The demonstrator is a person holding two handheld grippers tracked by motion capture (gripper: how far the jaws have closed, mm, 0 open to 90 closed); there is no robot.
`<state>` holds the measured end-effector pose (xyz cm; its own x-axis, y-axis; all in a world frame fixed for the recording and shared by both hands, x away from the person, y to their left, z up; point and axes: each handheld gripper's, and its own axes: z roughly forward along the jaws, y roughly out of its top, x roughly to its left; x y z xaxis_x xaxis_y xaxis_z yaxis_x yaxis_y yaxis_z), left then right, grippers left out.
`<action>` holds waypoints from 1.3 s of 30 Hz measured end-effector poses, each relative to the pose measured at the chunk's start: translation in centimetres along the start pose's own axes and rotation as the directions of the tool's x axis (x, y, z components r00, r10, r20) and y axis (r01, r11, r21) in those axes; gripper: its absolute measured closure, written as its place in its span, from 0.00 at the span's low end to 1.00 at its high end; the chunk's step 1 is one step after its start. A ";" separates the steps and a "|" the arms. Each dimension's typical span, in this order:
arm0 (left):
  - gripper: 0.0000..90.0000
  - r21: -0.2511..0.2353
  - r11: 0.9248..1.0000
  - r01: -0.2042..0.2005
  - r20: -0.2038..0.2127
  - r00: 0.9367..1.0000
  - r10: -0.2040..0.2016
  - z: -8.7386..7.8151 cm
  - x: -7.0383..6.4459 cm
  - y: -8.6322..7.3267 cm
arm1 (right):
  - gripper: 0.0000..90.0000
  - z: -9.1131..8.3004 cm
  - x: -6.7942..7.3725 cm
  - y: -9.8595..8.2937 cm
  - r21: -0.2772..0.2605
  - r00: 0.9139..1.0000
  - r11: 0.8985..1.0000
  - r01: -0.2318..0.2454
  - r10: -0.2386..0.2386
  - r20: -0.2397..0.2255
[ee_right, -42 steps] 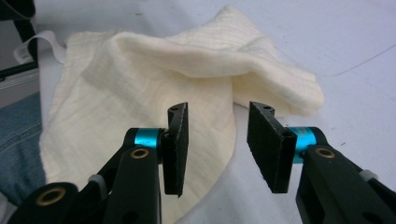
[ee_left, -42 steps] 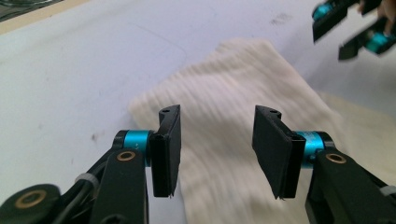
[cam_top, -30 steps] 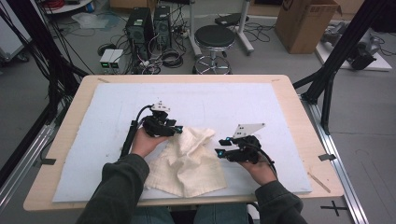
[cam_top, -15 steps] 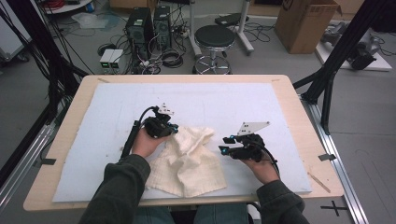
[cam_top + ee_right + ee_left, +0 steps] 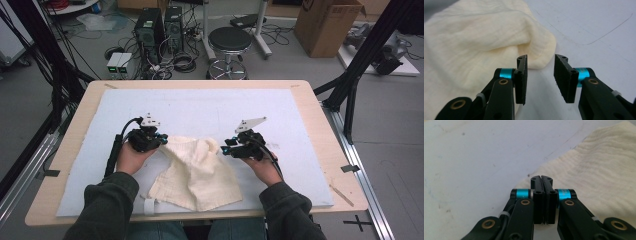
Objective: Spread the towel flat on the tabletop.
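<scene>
Pale blue mat [image 5: 200, 107] over a wooden table [image 5: 312, 120], round black stool [image 5: 229, 39] beyond the far edge, cardboard box [image 5: 327, 22], two computer towers [image 5: 161, 25], tangled cables [image 5: 182, 60] on grey floor

The cloth [image 5: 196, 170] is cream woven fabric, soft and matt, with a fine crinkled, ribbed texture and rumpled folds. The mat [image 5: 210, 107] covering the table [image 5: 310, 107] is pale blue-white, matt and faintly scuffed with thin marks. The table's bare rim looks like light, smooth wood. Each hand-held gripper, left [image 5: 541, 180] and right [image 5: 540, 62], has matt black plastic jaws, glossy blue metallic collars and brass-coloured rivets. The sleeves [image 5: 107, 202] are dark, matt knitted fabric.
</scene>
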<state>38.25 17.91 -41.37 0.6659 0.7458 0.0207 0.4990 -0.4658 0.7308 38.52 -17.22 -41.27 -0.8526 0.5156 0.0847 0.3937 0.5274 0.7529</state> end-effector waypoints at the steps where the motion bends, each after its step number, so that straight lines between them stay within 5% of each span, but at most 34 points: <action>1: 0.98 -0.006 1.000 -0.001 -0.003 1.000 0.001 0.0 -0.1 -0.1 | 0.71 0.5 -0.2 0.1 0.011 1.000 1.000 -0.017 0.017 -0.003; 7: 0.98 0.005 1.000 -0.003 0.009 1.000 0.003 0.4 -0.2 -0.8 | 0.71 2.9 -1.0 0.0 0.035 0.996 0.996 -0.084 0.085 -0.036; 10: 0.98 0.012 1.000 0.003 0.011 1.000 -0.003 0.6 -0.1 -1.2 | 0.77 3.9 -0.9 0.1 0.065 0.996 0.995 -0.081 0.084 -0.035; 13: 0.98 0.011 1.000 0.000 0.005 1.000 0.000 0.7 0.0 -1.2 | 0.96 4.4 -0.7 0.2 0.063 0.996 0.996 -0.064 0.067 -0.055; 15: 0.98 0.007 1.000 0.002 -0.001 1.000 -0.002 0.7 -0.1 -1.2 | 0.98 4.5 -0.5 0.5 0.069 0.998 0.997 -0.021 0.025 -0.049; 20: 0.98 -0.024 1.000 -0.001 -0.007 1.000 0.001 0.4 -0.2 -0.9 | 0.98 2.8 -0.4 0.9 0.064 0.999 0.998 -0.013 0.016 -0.037; 27: 0.98 -0.020 1.000 0.011 -0.023 1.000 -0.011 0.8 -0.2 -0.8 | 0.98 0.5 -1.0 1.8 0.056 0.997 0.998 0.010 -0.014 0.073; 33: 0.97 -0.030 0.999 0.014 -0.017 1.000 -0.015 1.3 -0.5 -0.6 | 0.97 0.0 -1.8 3.4 0.076 0.968 0.996 0.042 -0.059 0.243; 35: 0.95 -0.010 1.000 0.008 -0.029 1.000 -0.008 1.6 -0.6 -0.6 | 0.83 0.6 -2.5 3.1 0.071 0.975 0.997 0.005 -0.020 0.223; 37: 0.86 -0.002 1.000 0.024 -0.025 0.999 -0.024 1.7 -0.5 -0.7 | 0.80 0.8 -3.1 2.7 0.058 0.986 0.998 -0.040 0.030 0.165; 39: 0.79 -0.018 0.999 0.051 -0.012 0.999 -0.051 1.5 -0.1 -0.7 | 0.80 0.6 -3.5 2.0 0.020 0.988 0.997 -0.079 0.076 0.135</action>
<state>38.65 17.40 -42.88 0.6325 0.7745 -0.0084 0.5220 -0.4183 0.7433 42.54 -17.59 -40.52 -0.7660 0.6406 0.0526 0.4668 0.4982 0.7307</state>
